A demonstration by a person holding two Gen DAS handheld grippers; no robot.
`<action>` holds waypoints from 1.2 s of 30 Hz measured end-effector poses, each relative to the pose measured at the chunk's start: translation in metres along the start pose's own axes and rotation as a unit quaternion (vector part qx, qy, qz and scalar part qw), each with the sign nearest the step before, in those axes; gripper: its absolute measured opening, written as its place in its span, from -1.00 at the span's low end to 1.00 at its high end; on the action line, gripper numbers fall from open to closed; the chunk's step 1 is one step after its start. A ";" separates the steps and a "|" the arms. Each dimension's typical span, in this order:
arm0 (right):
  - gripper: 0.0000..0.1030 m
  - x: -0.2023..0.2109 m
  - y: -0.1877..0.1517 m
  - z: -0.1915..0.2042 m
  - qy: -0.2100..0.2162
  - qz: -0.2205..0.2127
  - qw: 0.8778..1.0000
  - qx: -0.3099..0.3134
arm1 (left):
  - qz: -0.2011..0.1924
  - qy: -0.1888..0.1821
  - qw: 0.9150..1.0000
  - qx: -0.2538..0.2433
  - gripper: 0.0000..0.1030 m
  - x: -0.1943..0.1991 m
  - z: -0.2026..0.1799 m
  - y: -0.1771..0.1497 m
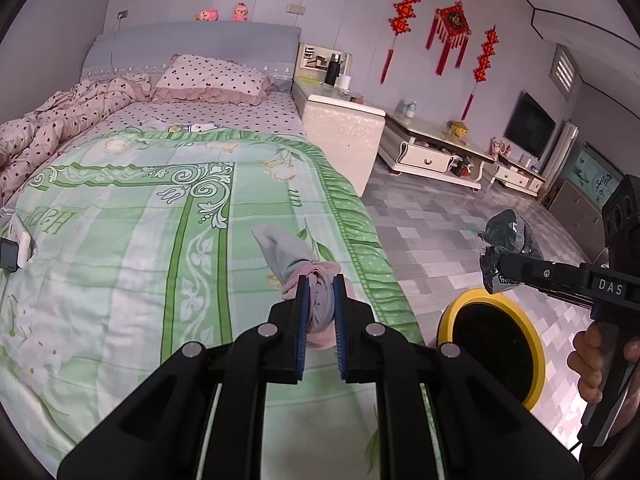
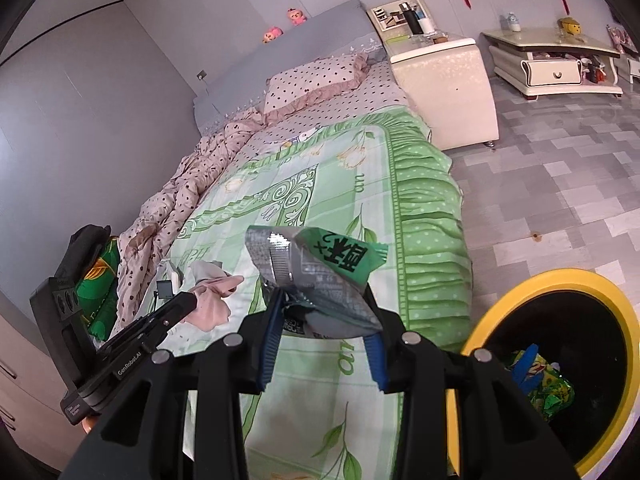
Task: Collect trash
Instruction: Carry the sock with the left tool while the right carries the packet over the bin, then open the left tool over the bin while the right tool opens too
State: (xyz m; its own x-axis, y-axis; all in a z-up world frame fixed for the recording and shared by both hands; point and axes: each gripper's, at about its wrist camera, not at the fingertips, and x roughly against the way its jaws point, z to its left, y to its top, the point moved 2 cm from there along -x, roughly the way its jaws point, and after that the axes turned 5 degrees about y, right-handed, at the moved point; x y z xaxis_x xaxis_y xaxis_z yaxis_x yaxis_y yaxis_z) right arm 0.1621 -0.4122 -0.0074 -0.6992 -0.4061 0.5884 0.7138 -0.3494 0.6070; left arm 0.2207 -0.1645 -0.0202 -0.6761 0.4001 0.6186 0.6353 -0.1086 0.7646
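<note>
My left gripper is shut on a grey and pink sock above the green bedspread; the sock also shows in the right wrist view. My right gripper is shut on a crumpled silver and green snack wrapper, held near the bed's edge beside the yellow-rimmed trash bin. In the left wrist view the wrapper hangs just above and beyond the bin. The bin holds colourful wrappers.
A polka-dot pillow and rumpled quilt lie at the bed's head. A white nightstand and low cabinets stand along the wall. A phone lies at the bed's left edge. Grey tiled floor lies right of the bed.
</note>
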 end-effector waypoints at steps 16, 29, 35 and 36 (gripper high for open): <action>-0.33 0.079 -0.003 -0.083 -0.048 -0.047 0.997 -0.048 | 0.018 -0.062 0.997 -0.039 -0.79 -0.015 -0.108 -0.009; -0.32 0.094 -0.018 -0.159 -0.104 -0.055 0.989 -0.092 | 0.065 -0.093 0.990 -0.081 -0.78 -0.066 -0.184 -0.045; -0.32 0.091 -0.025 -0.186 -0.128 -0.049 0.984 -0.111 | 0.081 -0.094 0.987 -0.104 -0.78 -0.087 -0.206 -0.064; -0.32 0.090 -0.026 -0.191 -0.130 -0.046 0.984 -0.116 | 0.082 -0.095 0.986 -0.107 -0.78 -0.089 -0.208 -0.067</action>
State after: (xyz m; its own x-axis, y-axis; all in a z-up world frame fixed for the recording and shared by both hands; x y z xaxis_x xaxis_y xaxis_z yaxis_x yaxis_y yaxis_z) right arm 0.0882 -0.6006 -0.0722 -0.7267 -0.1444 0.6716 0.6156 -0.5708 0.5433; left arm 0.1608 -0.3824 -0.0887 -0.4755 0.5218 0.7082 0.6242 -0.3671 0.6896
